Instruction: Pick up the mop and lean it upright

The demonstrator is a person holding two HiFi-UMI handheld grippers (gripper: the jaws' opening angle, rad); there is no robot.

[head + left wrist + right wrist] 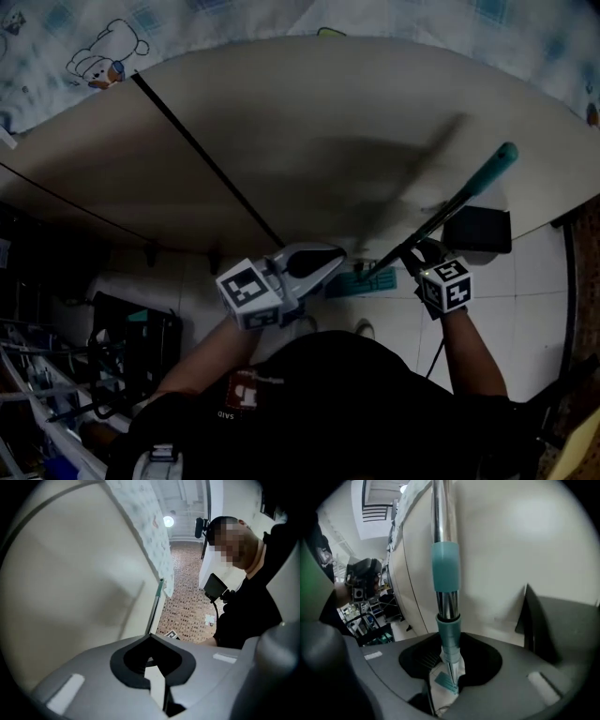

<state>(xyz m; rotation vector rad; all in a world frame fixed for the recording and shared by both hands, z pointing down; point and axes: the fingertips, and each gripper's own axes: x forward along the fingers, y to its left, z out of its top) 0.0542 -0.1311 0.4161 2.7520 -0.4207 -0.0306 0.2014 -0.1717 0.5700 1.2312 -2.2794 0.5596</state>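
The mop pole (441, 214) slants up along the cream wall (328, 122), with its teal end (503, 157) highest. Its teal head (361, 281) hangs low near the floor. My right gripper (414, 251) is shut on the lower pole. In the right gripper view the chrome pole (443, 513) with teal collars rises from between the jaws of the right gripper (449, 644); the mop head (445, 681) shows below them. My left gripper (333, 258) sits just left of the pole, apart from it, and looks shut and empty. In the left gripper view the left gripper (150, 641) points at the distant pole (155, 609).
A black box (480, 230) stands on the tiled floor against the wall, right of the mop. A dark rack with cables (131, 337) fills the lower left. A patterned cloth (94, 47) hangs beyond the wall. A person in black (248, 611) is close behind.
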